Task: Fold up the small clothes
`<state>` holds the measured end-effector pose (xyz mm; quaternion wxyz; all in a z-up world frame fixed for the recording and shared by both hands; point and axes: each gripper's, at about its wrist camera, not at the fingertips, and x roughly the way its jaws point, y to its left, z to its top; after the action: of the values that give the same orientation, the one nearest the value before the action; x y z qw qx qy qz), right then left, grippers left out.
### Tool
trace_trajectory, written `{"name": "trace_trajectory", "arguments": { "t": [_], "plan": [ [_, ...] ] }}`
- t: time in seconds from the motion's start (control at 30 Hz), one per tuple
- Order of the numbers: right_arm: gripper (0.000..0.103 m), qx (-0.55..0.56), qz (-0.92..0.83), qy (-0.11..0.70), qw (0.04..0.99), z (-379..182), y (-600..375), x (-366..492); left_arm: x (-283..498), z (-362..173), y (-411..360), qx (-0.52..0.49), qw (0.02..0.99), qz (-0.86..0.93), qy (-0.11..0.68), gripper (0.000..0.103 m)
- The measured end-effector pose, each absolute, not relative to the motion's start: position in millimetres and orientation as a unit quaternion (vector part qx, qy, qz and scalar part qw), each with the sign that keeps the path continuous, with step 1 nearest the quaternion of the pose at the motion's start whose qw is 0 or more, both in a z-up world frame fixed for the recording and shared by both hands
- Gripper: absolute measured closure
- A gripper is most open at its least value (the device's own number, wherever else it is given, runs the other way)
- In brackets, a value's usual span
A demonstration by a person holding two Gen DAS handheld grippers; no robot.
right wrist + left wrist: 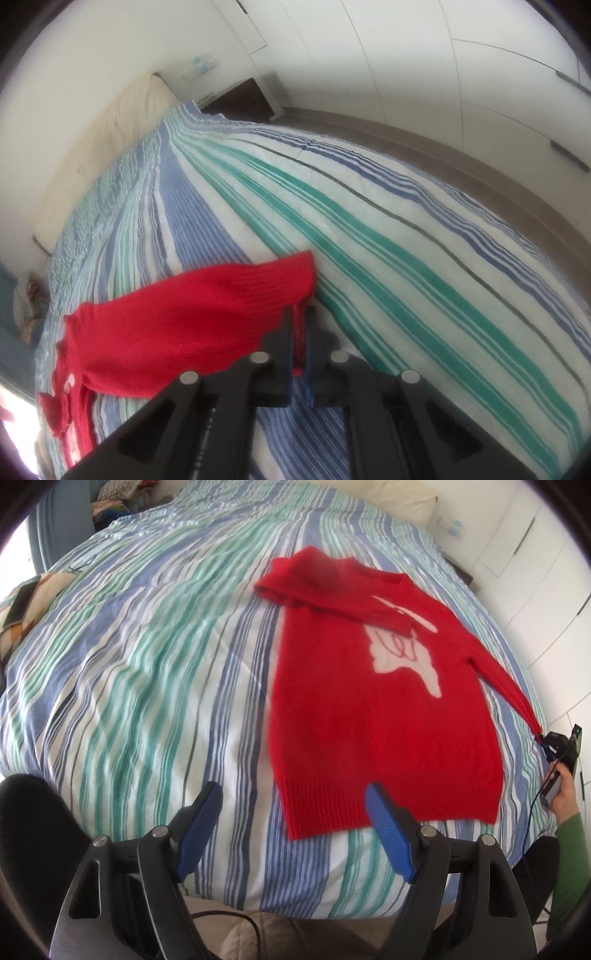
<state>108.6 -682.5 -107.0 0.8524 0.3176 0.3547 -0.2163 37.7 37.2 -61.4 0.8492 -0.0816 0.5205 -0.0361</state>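
Red knitted sweater (384, 716) lies flat, front up, on the striped duvet (140, 686), toward the right half of the bed, ribbed hem nearest the camera. Its left sleeve (328, 602) is already folded across the chest, over part of the white motif (406, 653). At the near left, the left gripper (295, 805) hangs just above the hem corner with its blue-padded fingers (201, 823) wide apart, holding nothing. Further right, the other sleeve (506, 686) is stretched out straight to the bed's edge, where the right gripper (300, 332) is clamped on its ribbed cuff (280, 284).

The knit looks soft, light and stretchy, so it should drape and sag rather than hold a crease; cuffs, hem corners and shoulders seem the firmest places to pinch.

Underneath, the duvet looks padded and gently rumpled. A cream headboard (96, 147) stands at the far end, then a dark nightstand (240, 98), with white wardrobe doors (461, 66) along the right wall.
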Motion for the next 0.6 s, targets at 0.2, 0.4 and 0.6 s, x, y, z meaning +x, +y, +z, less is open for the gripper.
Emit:
{"name": "trace_trajectory", "arguments": {
  "t": [0.2,0.4,0.6],
  "plan": [
    [0.1,0.293,-0.218,0.369,0.855,-108.6,-680.6,107.9,46.4,-54.1,44.2,-0.039,0.858,-0.027,0.512,0.022],
    [0.051,0.3,-0.248,0.343,0.855,-85.3,-679.1,86.1,75.0,1.5,32.1,0.034,0.895,-0.053,0.442,0.018],
    [0.043,0.277,-0.358,0.25,0.856,-30.2,-683.2,27.7,135.2,35.1,-35.5,0.095,0.891,-0.201,0.397,0.006]
  ]
}}
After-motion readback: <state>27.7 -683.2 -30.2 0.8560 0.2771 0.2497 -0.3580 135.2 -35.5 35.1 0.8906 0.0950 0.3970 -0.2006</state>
